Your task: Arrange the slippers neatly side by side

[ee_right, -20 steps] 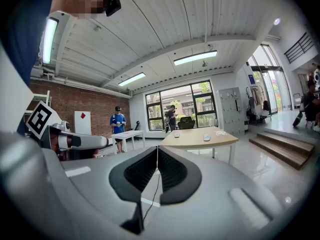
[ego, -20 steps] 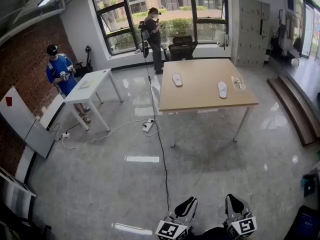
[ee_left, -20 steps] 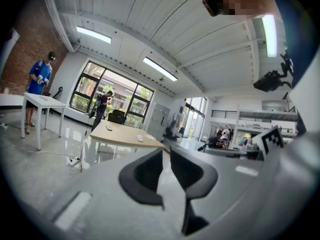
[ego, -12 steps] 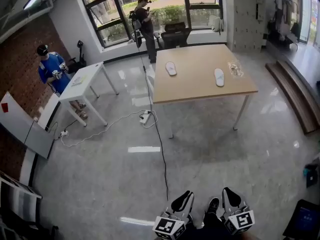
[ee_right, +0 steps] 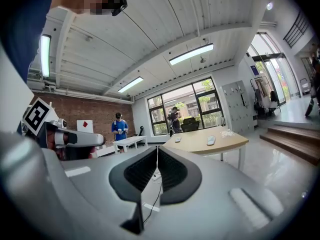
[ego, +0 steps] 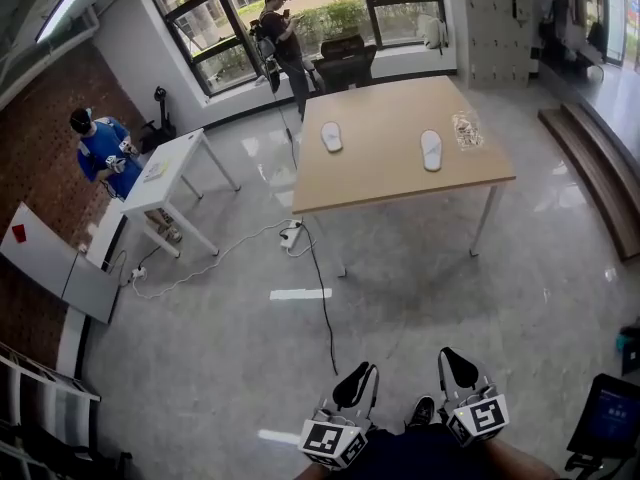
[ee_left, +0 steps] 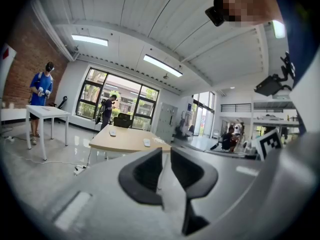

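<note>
Two white slippers lie well apart on the far wooden table (ego: 400,173): one (ego: 331,136) near its left back corner, the other (ego: 431,149) right of the middle. Both show small in the left gripper view (ee_left: 112,132) (ee_left: 146,142) and in the right gripper view (ee_right: 177,139) (ee_right: 211,140). My left gripper (ego: 358,376) and right gripper (ego: 453,360) are held close to my body at the bottom edge, several steps from the table. The left gripper (ee_left: 166,153) stands open by a narrow slit with nothing in it. The right gripper (ee_right: 157,150) is shut and empty.
A crumpled clear bag (ego: 466,128) lies on the table's right back part. A black cable (ego: 322,298) runs across the glossy floor to a power strip (ego: 292,233). A person in blue (ego: 98,148) stands by a white table (ego: 165,173); another person (ego: 280,38) stands at the window. Steps (ego: 590,178) rise at right.
The head view has shifted, so the table sits higher and further left in the frame. Both grippers show higher and more fully at the bottom edge. The slippers lie as before.
</note>
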Action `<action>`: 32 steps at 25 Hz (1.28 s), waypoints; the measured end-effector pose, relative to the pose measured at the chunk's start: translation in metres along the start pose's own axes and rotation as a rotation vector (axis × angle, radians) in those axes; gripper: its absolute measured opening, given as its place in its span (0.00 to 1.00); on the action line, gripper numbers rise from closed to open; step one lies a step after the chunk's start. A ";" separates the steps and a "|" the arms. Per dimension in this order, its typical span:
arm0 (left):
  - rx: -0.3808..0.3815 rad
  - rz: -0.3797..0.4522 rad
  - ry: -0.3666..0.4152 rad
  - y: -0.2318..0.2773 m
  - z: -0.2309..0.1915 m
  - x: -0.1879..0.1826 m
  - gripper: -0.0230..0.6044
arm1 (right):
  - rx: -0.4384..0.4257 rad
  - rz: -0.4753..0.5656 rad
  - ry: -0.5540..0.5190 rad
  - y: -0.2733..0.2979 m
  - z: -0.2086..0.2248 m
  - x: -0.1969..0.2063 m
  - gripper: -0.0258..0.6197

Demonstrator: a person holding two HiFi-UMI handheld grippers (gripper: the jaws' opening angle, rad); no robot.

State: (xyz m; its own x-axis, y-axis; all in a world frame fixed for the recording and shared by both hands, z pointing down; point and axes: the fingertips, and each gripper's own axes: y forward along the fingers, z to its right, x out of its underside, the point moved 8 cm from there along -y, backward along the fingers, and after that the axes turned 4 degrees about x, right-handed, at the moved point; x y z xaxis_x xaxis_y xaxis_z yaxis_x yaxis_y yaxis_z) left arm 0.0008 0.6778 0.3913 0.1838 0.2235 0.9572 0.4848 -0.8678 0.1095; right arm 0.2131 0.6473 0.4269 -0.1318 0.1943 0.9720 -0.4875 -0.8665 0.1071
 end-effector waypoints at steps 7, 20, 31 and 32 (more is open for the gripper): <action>-0.036 -0.030 -0.031 0.037 -0.006 0.001 0.10 | 0.024 -0.005 0.004 0.019 0.037 -0.004 0.06; 0.060 -0.042 -0.061 0.126 -0.084 -0.027 0.10 | 0.093 -0.040 -0.014 0.116 0.052 -0.022 0.06; 0.094 -0.019 -0.098 0.164 -0.164 -0.052 0.10 | 0.163 -0.050 -0.052 0.198 0.037 -0.044 0.06; 0.094 -0.019 -0.100 0.167 -0.167 -0.053 0.10 | 0.167 -0.049 -0.056 0.202 0.038 -0.045 0.06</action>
State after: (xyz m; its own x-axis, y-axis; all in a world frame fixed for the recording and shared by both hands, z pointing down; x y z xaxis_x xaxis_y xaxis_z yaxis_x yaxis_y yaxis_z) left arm -0.0710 0.4465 0.4038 0.2554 0.2867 0.9234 0.5662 -0.8185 0.0975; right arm 0.1537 0.4459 0.4128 -0.0609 0.2168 0.9743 -0.3412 -0.9218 0.1838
